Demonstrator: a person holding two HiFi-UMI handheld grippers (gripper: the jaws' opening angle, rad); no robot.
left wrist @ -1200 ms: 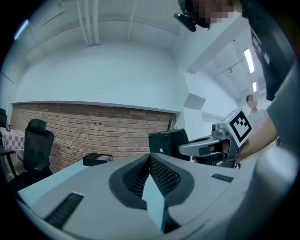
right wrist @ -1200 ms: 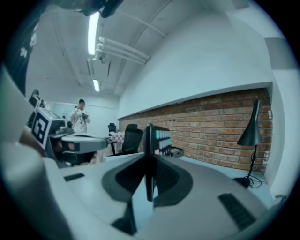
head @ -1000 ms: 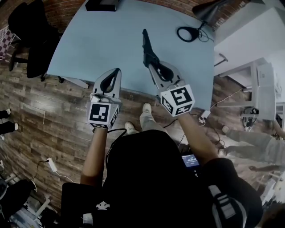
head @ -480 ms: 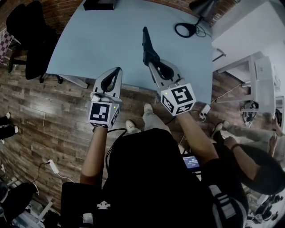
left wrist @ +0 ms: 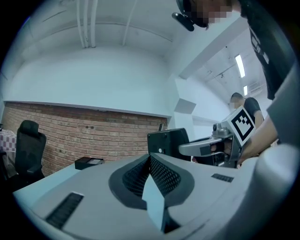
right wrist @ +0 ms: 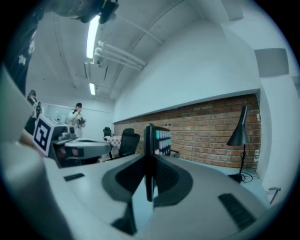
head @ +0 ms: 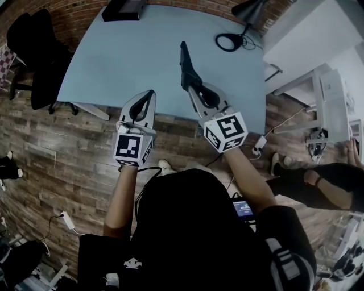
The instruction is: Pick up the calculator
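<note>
The black calculator [head: 184,59] stands on edge above the blue table [head: 131,51], clamped between the jaws of my right gripper [head: 192,80]. In the right gripper view the calculator [right wrist: 151,140] rises thin between the pads, its pale keys facing right, with my right gripper [right wrist: 149,164] shut on it. My left gripper [head: 150,93] hovers over the table's near edge, to the left of the right one, its jaws closed together on nothing. In the left gripper view my left gripper [left wrist: 150,158] points towards the brick wall, and the calculator's [left wrist: 168,140] dark back shows just beyond it.
A black box [head: 121,9] lies at the table's far left corner. A desk lamp with a round base [head: 227,41] stands at the far right. A black office chair [head: 35,54] is left of the table. A person's legs [head: 318,185] cross the floor at the right.
Both grippers have drifted slightly, the calculator still held in the right one. The person on the floor at the right has walked across the view.
</note>
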